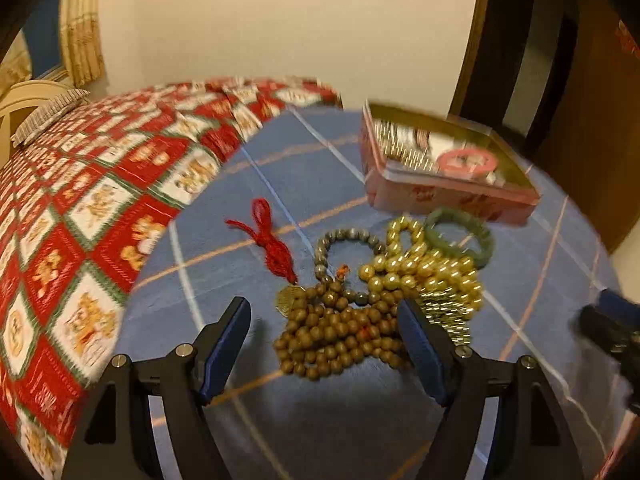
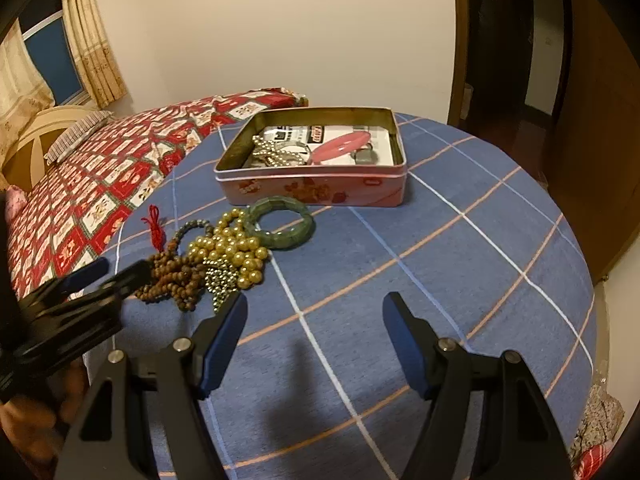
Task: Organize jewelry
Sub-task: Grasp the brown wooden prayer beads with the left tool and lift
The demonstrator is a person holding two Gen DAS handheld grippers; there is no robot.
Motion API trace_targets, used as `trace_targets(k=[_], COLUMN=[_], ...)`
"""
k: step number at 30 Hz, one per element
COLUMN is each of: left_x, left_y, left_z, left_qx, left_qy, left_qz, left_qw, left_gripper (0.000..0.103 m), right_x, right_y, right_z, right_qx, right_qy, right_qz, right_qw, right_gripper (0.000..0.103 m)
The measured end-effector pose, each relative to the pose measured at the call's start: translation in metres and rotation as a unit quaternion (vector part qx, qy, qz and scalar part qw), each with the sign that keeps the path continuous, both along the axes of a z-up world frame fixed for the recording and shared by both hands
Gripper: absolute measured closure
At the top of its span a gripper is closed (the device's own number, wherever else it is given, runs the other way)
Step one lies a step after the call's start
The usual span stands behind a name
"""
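A pile of jewelry lies on the blue checked cloth [image 2: 440, 248]: brown wooden beads [image 1: 336, 340] [image 2: 172, 280], gold pearl beads [image 1: 424, 276] [image 2: 236, 252], a green jade bangle [image 1: 460, 236] [image 2: 280, 222], a grey bead bracelet [image 1: 344, 248] and a red knotted cord with a coin [image 1: 272, 240] [image 2: 156, 226]. An open pink tin [image 1: 448, 196] [image 2: 312, 188] holds a pink bangle [image 2: 340, 146] and beads. My left gripper [image 1: 324, 316] [image 2: 116, 272] is open, its fingers on either side of the brown beads. My right gripper [image 2: 314, 312] is open and empty over bare cloth.
A red patterned quilt [image 2: 100, 184] covers the bed to the left, with a pillow [image 2: 76, 136] at the far end. A dark wooden door [image 2: 580, 120] stands at the right. The cloth's edge curves round at the right.
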State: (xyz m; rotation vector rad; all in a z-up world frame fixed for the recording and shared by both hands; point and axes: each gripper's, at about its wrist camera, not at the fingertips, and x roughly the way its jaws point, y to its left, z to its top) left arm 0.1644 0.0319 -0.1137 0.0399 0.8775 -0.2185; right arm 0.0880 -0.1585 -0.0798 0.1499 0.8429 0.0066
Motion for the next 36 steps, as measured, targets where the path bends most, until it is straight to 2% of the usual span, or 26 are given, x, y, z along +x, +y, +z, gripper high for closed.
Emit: trace_targets(k=[3,4,5,6,9,11,12,13,14,16,21,24,28,33,36], left_x=[0.004,0.004,0.003,0.002,-0.008,-0.017,-0.022,-0.025,-0.031,-0.038,-0.049,-0.055,-0.059,-0.061,-0.058], left_y=[-0.003,-0.003,-0.001,0.000,0.000,-0.001,0.000,0.002,0.006,0.010,0.017,0.022,0.034,0.037,0.033], left_z=[-0.002,-0.003,-0.003,-0.003,-0.001,0.003,0.006,0.008,0.011,0.016,0.031,0.042,0.061,0.088,0.092], left_qx=[-0.002,-0.002,-0.016,-0.034,-0.023,-0.017,-0.024,-0.033,-0.052,-0.066,-0.078,-0.067,-0.092,-0.112,-0.109], left_qy=[0.002,0.005,0.008,0.012,0.004,-0.009,-0.013,-0.015,-0.014,-0.022,-0.042,-0.062,-0.084,-0.123,-0.130], left_qz=[0.006,0.008,0.001,-0.009,-0.015,-0.020,-0.027,-0.029,-0.035,-0.038,-0.050,-0.051,-0.039,-0.037,-0.041], left_qw=[1.0000,1.0000,0.9998,0.9993,0.9996,0.9996,0.9993,0.9989,0.9979,0.9968,0.9948,0.9945,0.9914,0.9854,0.9846], left_gripper=[0.027,0.031,0.039,0.053,0.057,0.076,0.088,0.096,0.097,0.097,0.096,0.097,0.097,0.097,0.097], right_x=[0.001,0.001,0.002,0.002,0.003,0.005,0.005,0.006,0.006,0.006,0.011,0.011,0.014,0.035,0.060], right_y=[-0.004,-0.004,-0.005,-0.005,-0.006,-0.006,-0.006,-0.006,-0.006,-0.006,-0.009,-0.010,-0.008,-0.011,-0.012], right_z=[0.001,0.000,0.000,-0.001,-0.003,-0.005,-0.005,-0.006,-0.007,-0.009,-0.015,-0.016,-0.012,-0.007,-0.012], right_qx=[0.002,0.003,0.004,0.004,0.006,0.007,0.009,0.009,0.008,0.009,0.016,0.021,0.017,0.020,0.033], right_qy=[0.000,0.000,0.001,0.002,0.005,0.007,0.008,0.008,0.008,0.010,0.020,0.023,0.010,-0.004,-0.001], right_qz=[-0.003,-0.003,-0.003,-0.003,-0.002,-0.002,-0.002,-0.002,-0.002,-0.002,-0.004,-0.005,0.000,0.003,0.008], right_qw=[1.000,1.000,1.000,1.000,1.000,1.000,1.000,1.000,1.000,1.000,1.000,0.999,1.000,1.000,0.999], right_gripper=[0.030,0.030,0.030,0.030,0.030,0.030,0.030,0.030,0.030,0.030,0.031,0.031,0.031,0.035,0.037])
